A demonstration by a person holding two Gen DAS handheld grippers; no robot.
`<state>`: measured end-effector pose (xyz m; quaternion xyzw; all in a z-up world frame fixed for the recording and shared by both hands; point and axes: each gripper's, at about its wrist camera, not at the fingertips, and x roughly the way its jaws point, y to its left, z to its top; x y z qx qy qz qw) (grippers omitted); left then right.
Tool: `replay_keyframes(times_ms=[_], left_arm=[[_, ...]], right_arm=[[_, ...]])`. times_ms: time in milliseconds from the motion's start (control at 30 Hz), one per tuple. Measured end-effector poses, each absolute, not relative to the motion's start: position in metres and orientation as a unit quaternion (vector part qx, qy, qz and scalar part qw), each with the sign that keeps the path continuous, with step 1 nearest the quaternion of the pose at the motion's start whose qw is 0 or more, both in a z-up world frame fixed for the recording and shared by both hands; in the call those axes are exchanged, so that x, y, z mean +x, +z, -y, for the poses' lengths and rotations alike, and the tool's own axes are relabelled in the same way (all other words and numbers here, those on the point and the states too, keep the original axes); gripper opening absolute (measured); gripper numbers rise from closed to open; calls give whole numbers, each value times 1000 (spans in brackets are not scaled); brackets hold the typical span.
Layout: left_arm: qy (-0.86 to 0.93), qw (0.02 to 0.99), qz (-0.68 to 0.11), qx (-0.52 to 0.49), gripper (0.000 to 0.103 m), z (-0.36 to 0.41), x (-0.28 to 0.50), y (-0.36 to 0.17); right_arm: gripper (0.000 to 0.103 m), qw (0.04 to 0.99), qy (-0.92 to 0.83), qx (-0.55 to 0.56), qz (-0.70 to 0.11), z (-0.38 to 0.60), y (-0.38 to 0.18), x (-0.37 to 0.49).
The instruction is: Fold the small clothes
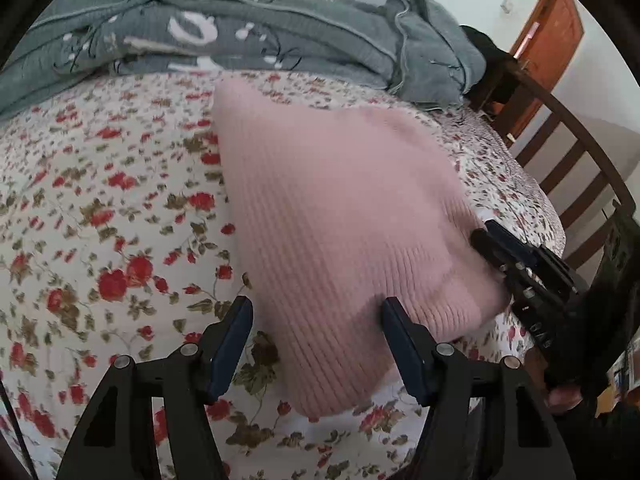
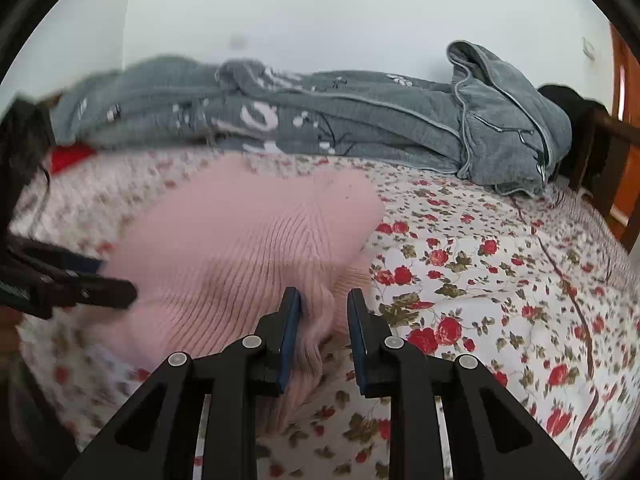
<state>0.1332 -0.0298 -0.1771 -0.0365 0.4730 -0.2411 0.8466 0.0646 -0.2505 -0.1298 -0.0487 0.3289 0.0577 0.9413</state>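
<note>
A pink ribbed knit garment (image 1: 340, 208) lies on the floral bedsheet (image 1: 100, 208). Its near edge reaches in between the fingers of my left gripper (image 1: 320, 328), which stands open above it with the pads clear of the cloth. My right gripper (image 1: 486, 236) sits at the garment's right edge. In the right wrist view the garment (image 2: 240, 240) is blurred, and a bunched fold of it lies between the fingers of my right gripper (image 2: 324, 312). Those fingers stand slightly apart and do not pinch the fold. My left gripper (image 2: 108, 278) shows at the garment's left edge.
A rumpled grey quilt (image 1: 248, 32) with white markings runs along the far side of the bed. A dark wooden slatted bed frame (image 1: 560, 152) and a brown door (image 1: 552, 32) are on the right. A red item (image 2: 68, 158) lies far left by the quilt.
</note>
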Motion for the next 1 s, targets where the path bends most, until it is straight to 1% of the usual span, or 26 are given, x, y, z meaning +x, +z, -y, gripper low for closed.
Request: replay_keyframes(times_ms=[33,100,133,233,267,333,467,500,567,667,700,733,800,867,1000], left_arm=[[-242,846,-474,-33,64,30,131,-178],[-243,840,-484,-28,64,34,128,-187],[-240,838,-489,-27,65,35,129,-192],[-241,830,-501,-51,66,29,132,-201],[-244,827,-503,-56,66,27,133,-200],[-248,826,-503,-63,66,22,132,-195],[-240,837,-489,-58,64,8,133,-182],[-237,837,-489,-65,64,4,136,-180],[-233,836,-490,-79,64,-1,143,-177],[-232,831,-493,-110,64,-9,158,-173],[-238,825,-495,-134,64,-13,166,-171],[-242,820,-497,-148,64,-14,171,-171],[-251,808,-502,-180,64,-18,186,-170],[-245,810,-501,-183,64,-17,198,-169],[-234,812,-504,-179,64,-12,222,-171]], right_arm=[[23,944,64,-35,-321,253,-125,60],[27,948,78,-23,-307,253,-121,52],[27,948,83,-36,-306,248,-123,50],[27,937,51,-122,-324,231,-150,51],[27,934,45,-127,-331,231,-156,52],[28,933,47,-111,-338,238,-157,52],[30,936,64,-73,-338,255,-134,49],[34,937,69,-63,-337,258,-126,50],[39,937,73,-48,-337,262,-116,58],[42,935,81,-22,-343,263,-104,77],[47,934,86,-10,-348,263,-102,84],[49,930,91,7,-355,265,-100,93],[50,921,94,49,-375,270,-99,113],[50,912,103,85,-388,275,-98,129],[53,901,105,105,-408,277,-101,152]])
